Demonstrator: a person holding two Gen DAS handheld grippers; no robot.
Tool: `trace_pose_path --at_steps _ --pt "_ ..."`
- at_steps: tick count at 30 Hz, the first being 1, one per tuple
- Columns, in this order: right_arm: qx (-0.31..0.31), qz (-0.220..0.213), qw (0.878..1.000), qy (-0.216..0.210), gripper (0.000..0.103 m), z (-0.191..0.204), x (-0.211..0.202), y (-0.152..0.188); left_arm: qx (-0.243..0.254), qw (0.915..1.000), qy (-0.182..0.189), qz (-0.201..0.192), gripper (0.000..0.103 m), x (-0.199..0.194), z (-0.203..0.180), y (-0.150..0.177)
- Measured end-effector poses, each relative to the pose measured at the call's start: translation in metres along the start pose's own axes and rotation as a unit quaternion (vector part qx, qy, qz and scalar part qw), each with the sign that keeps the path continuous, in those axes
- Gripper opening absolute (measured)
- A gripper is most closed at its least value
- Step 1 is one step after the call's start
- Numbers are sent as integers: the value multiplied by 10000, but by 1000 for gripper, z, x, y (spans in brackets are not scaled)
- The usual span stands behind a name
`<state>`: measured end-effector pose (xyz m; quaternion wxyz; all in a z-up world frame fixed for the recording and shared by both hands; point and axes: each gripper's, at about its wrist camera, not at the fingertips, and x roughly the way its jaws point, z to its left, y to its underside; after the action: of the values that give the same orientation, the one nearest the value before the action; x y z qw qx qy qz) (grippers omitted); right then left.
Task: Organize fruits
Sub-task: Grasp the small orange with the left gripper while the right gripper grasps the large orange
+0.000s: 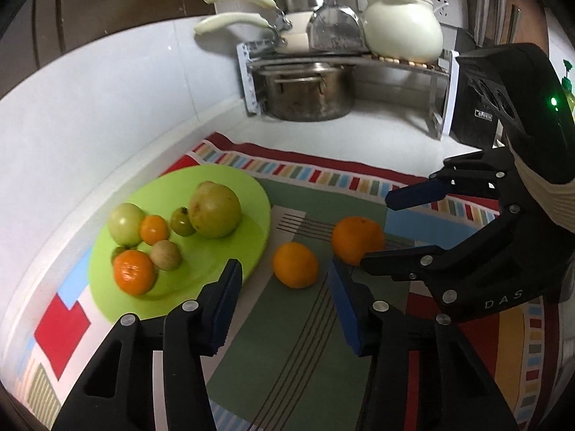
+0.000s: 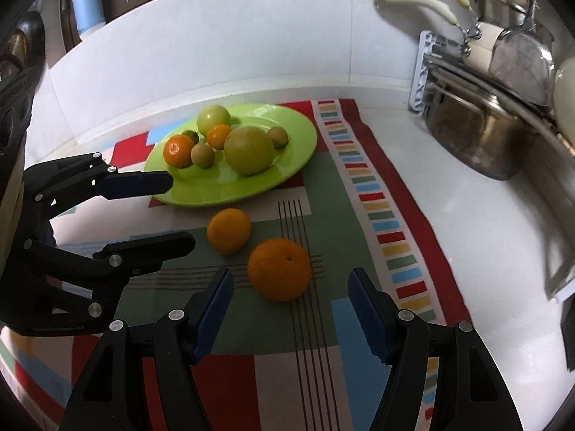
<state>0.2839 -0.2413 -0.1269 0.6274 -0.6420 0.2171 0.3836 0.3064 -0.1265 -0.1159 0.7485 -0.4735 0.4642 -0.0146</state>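
Kitchen counter, patterned mat (image 2: 363, 165). Both my grippers part-open, empty. Small orange (image 1: 294, 265) lies just ahead of left gripper (image 1: 284, 287); big orange (image 2: 279, 269) ahead of right gripper (image 2: 291, 309).

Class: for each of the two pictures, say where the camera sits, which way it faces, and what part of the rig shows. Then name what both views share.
Left wrist view: sits on the left gripper, looking down over the mat at the smaller orange; the right gripper enters from the right.
Right wrist view: sits on the right gripper, looking down at the larger orange; the left gripper enters from the left.
Shared: the green plate of fruit, both oranges, the patterned mat and the pot rack.
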Motion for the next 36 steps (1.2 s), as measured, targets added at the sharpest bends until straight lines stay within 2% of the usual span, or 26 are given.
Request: trace_pose_path --at_steps 8,11,15,20,24,29,36 --pt "8 108 9998 -152 66 -4 17 -1 -81 9996 208 192 48 22 2 1" --pt "14 106 9997 -240 62 -7 19 -3 -99 9994 226 229 45 26 0 -1" --pt "101 86 9990 -428 62 -12 23 -4 -158 9991 232 329 42 32 0 -3" --pt "232 114 9967 -773 44 -13 26 -4 -265 9983 262 448 40 39 -1 -5" --pt "195 37 9973 -703 43 -10 24 -2 -396 9977 260 481 34 42 2 -7" --pt "304 -16 9975 -630 42 -13 20 1 -532 9973 204 464 34 34 1 -6" --pt "458 -133 9968 -636 42 -11 8 1 -929 9953 -64 251 34 3 4 -6"
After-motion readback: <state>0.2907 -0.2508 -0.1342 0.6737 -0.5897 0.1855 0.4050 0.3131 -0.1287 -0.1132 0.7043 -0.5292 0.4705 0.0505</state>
